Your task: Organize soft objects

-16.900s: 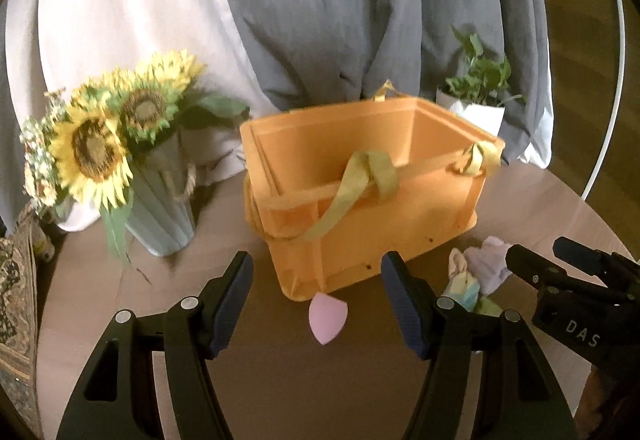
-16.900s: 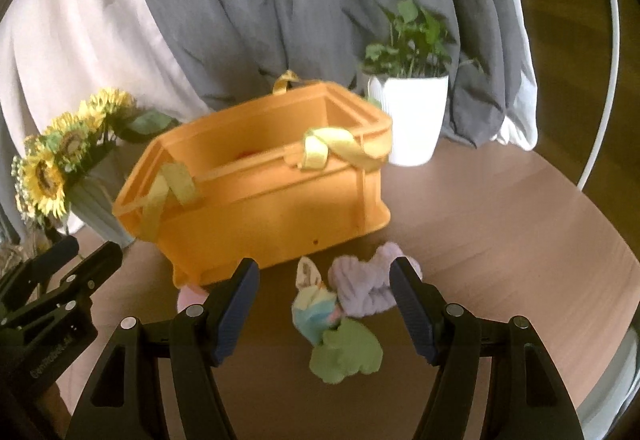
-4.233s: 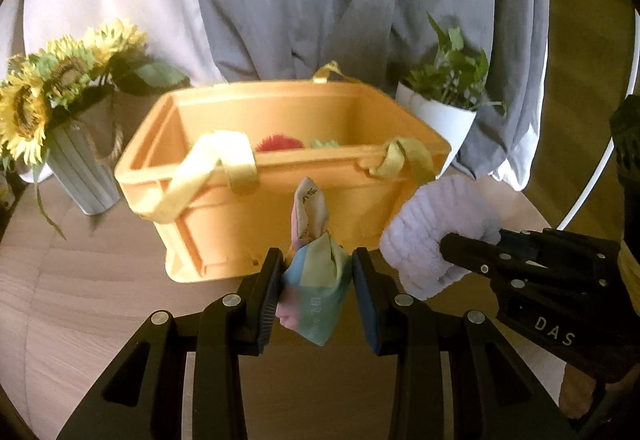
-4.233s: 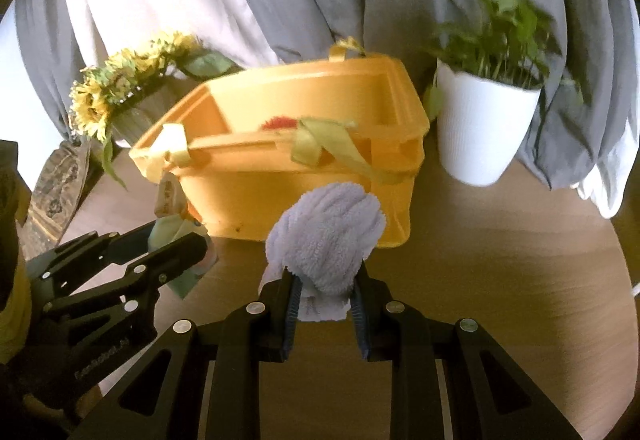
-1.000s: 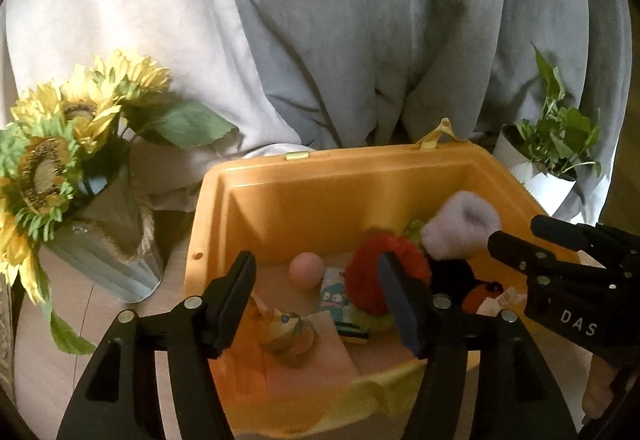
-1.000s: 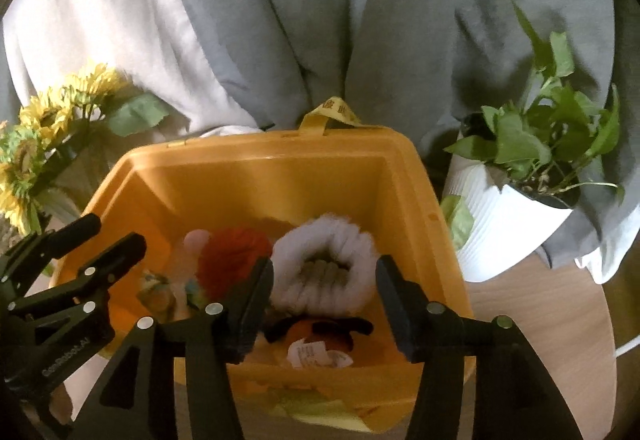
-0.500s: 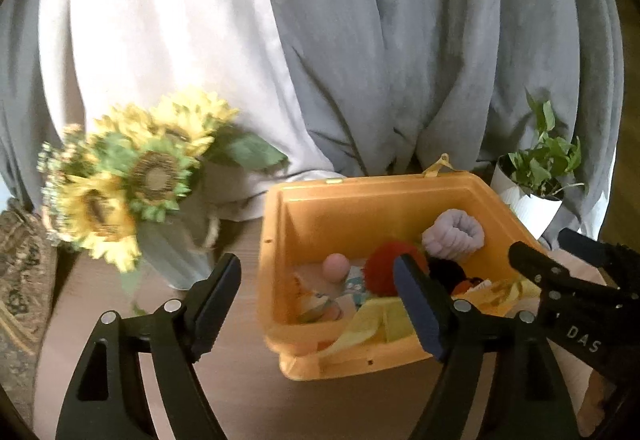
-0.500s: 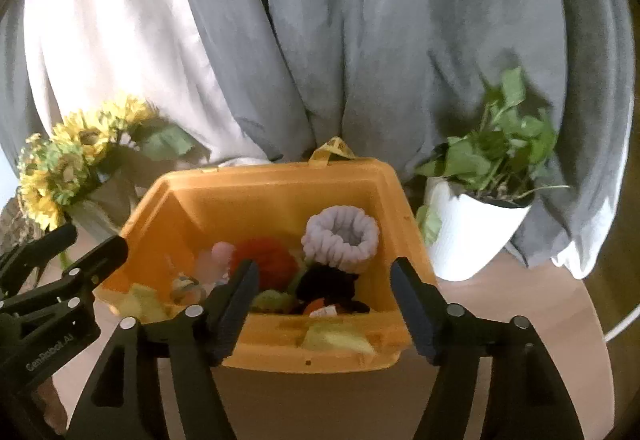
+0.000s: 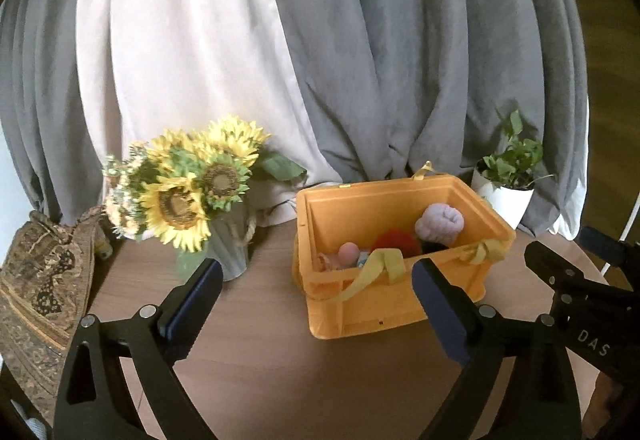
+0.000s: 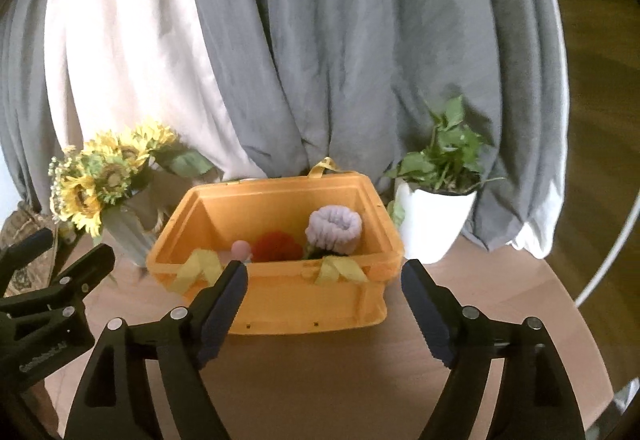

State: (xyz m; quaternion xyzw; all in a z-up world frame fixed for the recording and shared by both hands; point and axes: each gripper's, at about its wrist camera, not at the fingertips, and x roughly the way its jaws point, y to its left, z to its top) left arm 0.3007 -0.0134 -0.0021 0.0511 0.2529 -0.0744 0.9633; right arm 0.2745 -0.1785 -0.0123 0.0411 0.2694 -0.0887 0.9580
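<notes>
**Soft items binned, both grippers empty, looks near done**

Your left gripper (image 9: pixel 316 296) has just been opening and its jaws stand wide with nothing between them. Same for your right gripper (image 10: pixel 324 296): jaws just spread, nothing held. Both sit on the near side of the orange bin (image 10: pixel 280 304), apart from it.

In the bin: the lavender scrunchie (image 10: pixel 334 226) at the back right, the red fuzzy item (image 10: pixel 276 246) beside it, the pink sponge (image 9: pixel 349 251) toward the left. There's something dark and some printed fabric lower down, but the front wall hides most of it, so I can't tell what those are.

No soft item shows on the bare table (image 10: pixel 320 380) in either view. Judged from that, sorting seems finished; what's left is a check of the table edges out of frame.
</notes>
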